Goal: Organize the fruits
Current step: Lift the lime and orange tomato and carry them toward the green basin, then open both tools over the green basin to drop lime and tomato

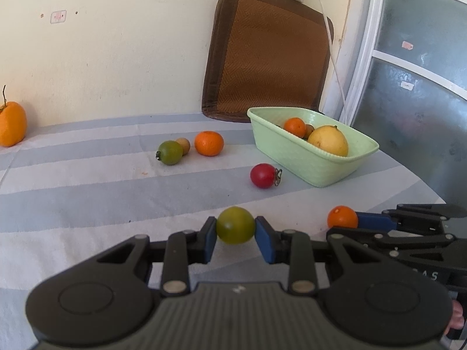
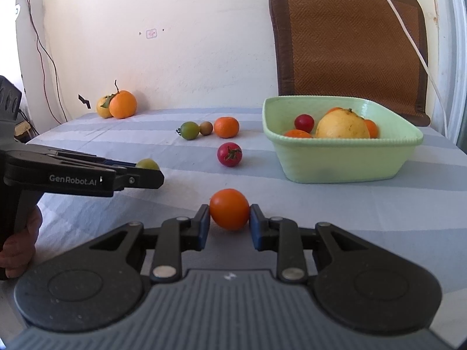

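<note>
My left gripper (image 1: 235,227) is shut on a small green tomato (image 1: 235,225), held just above the striped cloth. To its right, my right gripper (image 2: 229,217) is shut on a small orange tomato (image 2: 229,209), which also shows in the left wrist view as the orange tomato (image 1: 342,217). The pale green basket (image 2: 344,166) stands ahead to the right and holds a big yellow citrus (image 2: 343,124), a red tomato (image 2: 304,122) and small oranges. A loose red tomato (image 2: 229,154) lies on the cloth between the grippers and the basket.
Further back lie a green tomato (image 2: 189,130), a small brown fruit (image 2: 206,127) and a mandarin (image 2: 226,127) in a row. Two large oranges (image 2: 122,104) sit by the wall at the far left. A brown woven cushion (image 2: 350,40) leans on the wall behind the basket.
</note>
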Demonstrator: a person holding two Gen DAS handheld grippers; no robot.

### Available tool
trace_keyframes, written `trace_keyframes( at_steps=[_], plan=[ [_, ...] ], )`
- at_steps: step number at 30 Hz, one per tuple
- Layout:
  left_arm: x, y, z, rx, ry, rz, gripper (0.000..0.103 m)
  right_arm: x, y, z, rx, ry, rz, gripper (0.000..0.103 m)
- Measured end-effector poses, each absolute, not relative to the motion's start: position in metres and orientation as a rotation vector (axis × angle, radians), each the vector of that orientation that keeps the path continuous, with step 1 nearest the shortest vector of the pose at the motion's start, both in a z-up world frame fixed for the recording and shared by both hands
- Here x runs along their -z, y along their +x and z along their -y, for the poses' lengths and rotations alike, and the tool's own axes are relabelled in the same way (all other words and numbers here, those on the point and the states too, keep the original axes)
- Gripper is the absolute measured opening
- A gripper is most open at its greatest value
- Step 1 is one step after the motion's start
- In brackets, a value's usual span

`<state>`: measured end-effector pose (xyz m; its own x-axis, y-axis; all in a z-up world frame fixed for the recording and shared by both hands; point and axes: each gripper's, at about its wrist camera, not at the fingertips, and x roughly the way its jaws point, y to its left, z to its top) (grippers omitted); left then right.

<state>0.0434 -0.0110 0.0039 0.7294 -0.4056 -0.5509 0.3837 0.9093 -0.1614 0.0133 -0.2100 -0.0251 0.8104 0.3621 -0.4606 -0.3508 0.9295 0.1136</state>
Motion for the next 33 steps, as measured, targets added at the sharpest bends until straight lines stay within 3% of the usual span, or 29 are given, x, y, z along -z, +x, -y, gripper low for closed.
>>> trace_keyframes(
  at_steps=[18, 27, 29, 31, 33],
  plan=[
    [-0.068, 0.112, 0.074, 0.581, -0.127, -0.573, 0.029, -0.015, 0.035, 0.275, -0.246, 0.128, -0.303, 0.031],
    [-0.052, 0.168, 0.124, 0.547, -0.067, -0.642, 0.029, -0.007, 0.067, 0.307, -0.143, 0.158, -0.318, 0.032],
    [-0.047, 0.173, 0.126, 0.53, -0.072, -0.656, 0.031, -0.005, 0.073, 0.308, -0.137, 0.133, -0.33, 0.032],
    [-0.043, 0.176, 0.128, 0.505, -0.071, -0.664, 0.045, -0.001, 0.077, 0.309, -0.128, 0.108, -0.343, 0.032],
    [-0.042, 0.174, 0.126, 0.498, -0.075, -0.661, 0.047, 0.0, 0.076, 0.309, -0.115, 0.1, -0.339, 0.035]
  ],
)
